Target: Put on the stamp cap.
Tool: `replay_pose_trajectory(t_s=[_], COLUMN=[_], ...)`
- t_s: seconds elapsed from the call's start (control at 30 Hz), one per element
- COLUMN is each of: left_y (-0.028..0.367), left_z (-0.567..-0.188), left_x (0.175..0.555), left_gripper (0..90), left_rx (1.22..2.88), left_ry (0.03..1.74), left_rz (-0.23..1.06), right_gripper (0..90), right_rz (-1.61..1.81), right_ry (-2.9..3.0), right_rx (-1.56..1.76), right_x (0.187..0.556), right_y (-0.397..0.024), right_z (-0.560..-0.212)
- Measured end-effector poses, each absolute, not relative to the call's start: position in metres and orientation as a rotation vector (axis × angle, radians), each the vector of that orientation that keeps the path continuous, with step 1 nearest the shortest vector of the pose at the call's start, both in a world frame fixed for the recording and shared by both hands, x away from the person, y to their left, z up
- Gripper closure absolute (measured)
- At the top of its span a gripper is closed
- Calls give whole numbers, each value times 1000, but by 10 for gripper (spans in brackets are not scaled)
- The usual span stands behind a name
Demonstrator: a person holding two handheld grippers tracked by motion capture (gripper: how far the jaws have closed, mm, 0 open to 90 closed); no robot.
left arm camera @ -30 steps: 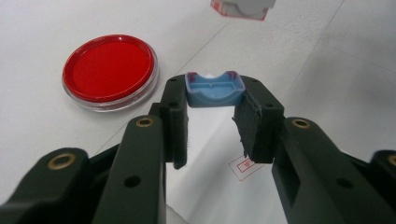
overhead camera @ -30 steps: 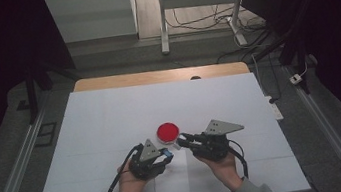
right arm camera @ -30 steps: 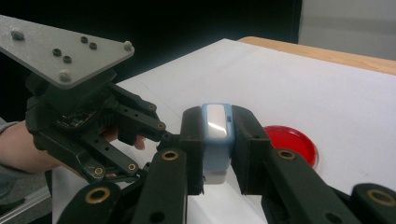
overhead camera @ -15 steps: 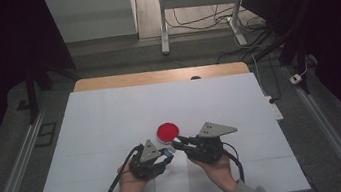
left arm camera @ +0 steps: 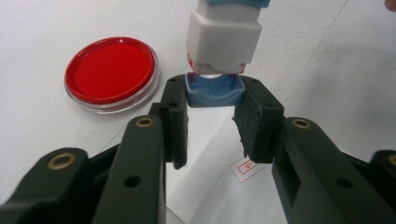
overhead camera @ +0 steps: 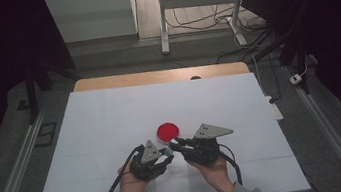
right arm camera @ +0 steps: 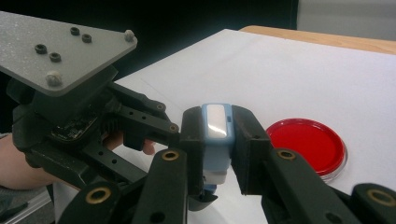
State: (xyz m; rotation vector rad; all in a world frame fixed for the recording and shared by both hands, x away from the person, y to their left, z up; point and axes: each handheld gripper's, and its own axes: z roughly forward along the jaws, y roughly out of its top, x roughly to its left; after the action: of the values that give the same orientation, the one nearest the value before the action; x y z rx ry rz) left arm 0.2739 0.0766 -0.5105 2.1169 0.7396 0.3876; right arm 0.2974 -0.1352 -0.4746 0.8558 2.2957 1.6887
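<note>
Above the white surface (overhead camera: pixel 111 119), the left claw (left arm camera: pixel 215 100) pinches a blue plastic cap (left arm camera: pixel 214 88) and the right claw (right arm camera: pixel 215 140) pinches the white stamp body (left arm camera: pixel 224 32); a skewed pull could smear ink or knock the round red ink pad (left arm camera: pixel 109 70).

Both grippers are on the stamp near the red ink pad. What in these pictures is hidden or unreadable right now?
- White-and-blue stamp body: top cut off by the left gripper view's upper edge.
- Its printing face: hidden in the left gripper view by the blue cap below it.
- Red square stamped mark on the paper: partly behind a jaw, characters too small to read.
- The stamp in the high view: too small, between the left gripper and right gripper.
</note>
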Motion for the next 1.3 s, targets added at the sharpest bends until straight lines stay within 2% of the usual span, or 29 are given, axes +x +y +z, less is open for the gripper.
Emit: replay_pose_trajectory(t_s=[1.3], left_y=[74], left_z=[-512], left_x=[271], left_gripper=[654], left_rx=[2117], left_ry=[744], left_rz=[463], right_gripper=[749], right_rz=[1689], right_ry=[2269], right_rx=[1018], right_x=[297], right_y=[-130], right_z=[-479])
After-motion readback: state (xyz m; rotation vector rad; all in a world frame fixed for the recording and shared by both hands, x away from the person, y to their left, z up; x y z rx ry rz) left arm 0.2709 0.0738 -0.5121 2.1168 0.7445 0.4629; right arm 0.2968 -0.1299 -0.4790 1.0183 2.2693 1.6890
